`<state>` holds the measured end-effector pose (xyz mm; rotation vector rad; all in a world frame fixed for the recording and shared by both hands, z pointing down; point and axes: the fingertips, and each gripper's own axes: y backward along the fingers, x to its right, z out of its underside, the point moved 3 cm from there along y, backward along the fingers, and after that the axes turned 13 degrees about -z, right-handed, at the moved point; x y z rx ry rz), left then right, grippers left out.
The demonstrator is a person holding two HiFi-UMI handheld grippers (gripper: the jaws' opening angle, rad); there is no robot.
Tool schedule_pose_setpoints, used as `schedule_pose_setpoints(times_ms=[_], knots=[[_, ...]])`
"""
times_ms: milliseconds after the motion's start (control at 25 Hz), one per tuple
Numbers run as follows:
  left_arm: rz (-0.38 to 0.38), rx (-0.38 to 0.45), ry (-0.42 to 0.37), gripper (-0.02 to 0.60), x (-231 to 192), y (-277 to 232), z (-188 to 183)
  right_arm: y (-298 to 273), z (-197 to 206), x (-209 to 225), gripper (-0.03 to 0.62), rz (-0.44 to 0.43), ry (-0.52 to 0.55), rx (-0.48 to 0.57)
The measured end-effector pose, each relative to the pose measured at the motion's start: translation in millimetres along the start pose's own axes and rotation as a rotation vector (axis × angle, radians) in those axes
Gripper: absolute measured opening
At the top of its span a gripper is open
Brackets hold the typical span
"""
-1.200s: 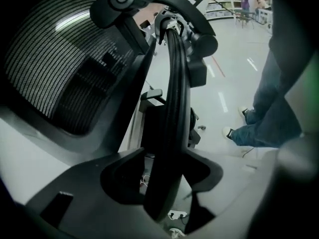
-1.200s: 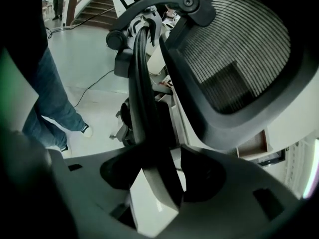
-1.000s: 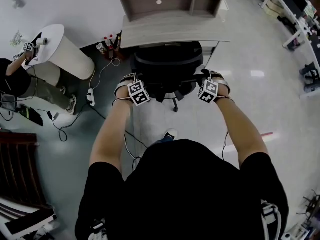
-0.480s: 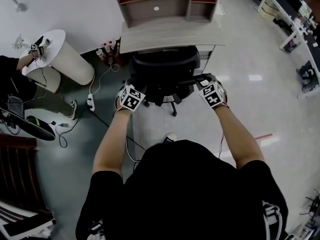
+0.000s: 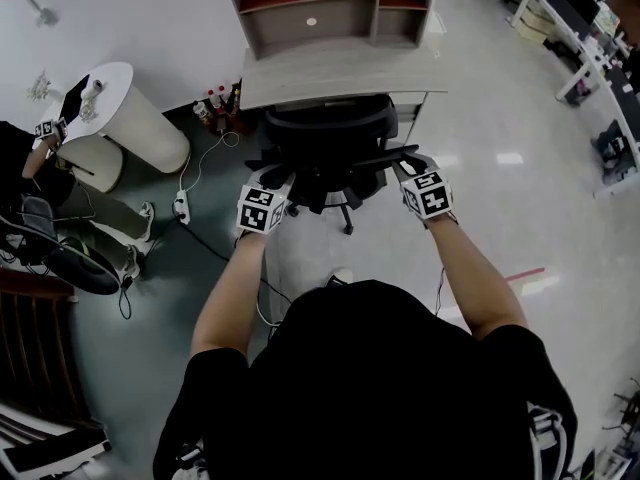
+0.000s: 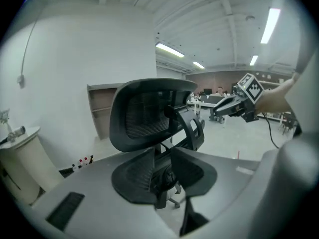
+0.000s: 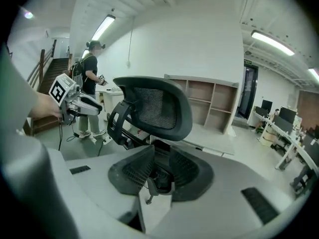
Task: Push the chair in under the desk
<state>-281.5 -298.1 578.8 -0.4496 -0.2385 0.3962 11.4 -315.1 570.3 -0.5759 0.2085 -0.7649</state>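
The black mesh office chair stands with its seat under the pale desk, its back toward me. My left gripper is just behind the left edge of the chair back. My right gripper is beside the dark arm bar at the chair's right. In the left gripper view the left gripper has its jaws closing with a narrow gap; only the chair farther off shows through it. The right gripper is closing likewise, with the chair beyond and nothing pinched.
A shelf unit sits on the desk. Left of the chair are bottles, a power strip with cables, a white round table and a person. More desks stand at the far right.
Both grippers have drawn back a little toward me from the chair back. The person at the left has taken a hand off the white table.
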Motion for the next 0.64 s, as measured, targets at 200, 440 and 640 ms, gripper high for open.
schedule_pose_setpoints(times_ms=[200, 440, 640], knots=[[-0.008, 0.031, 0.029, 0.090, 4.8, 7.2, -3.0, 6.4, 1.4, -4.3, 0.078, -0.002, -0.021, 0.020], [-0.013, 0.046, 0.047, 0.069, 4.6, 12.2, -3.9, 12.9, -0.2, -6.3, 0.058, 0.003, -0.055, 0.052], [-0.017, 0.050, 0.089, 0.060, -1.0, 17.5, -1.6, 17.7, -3.0, -9.2, 0.042, 0.004, -0.086, 0.074]])
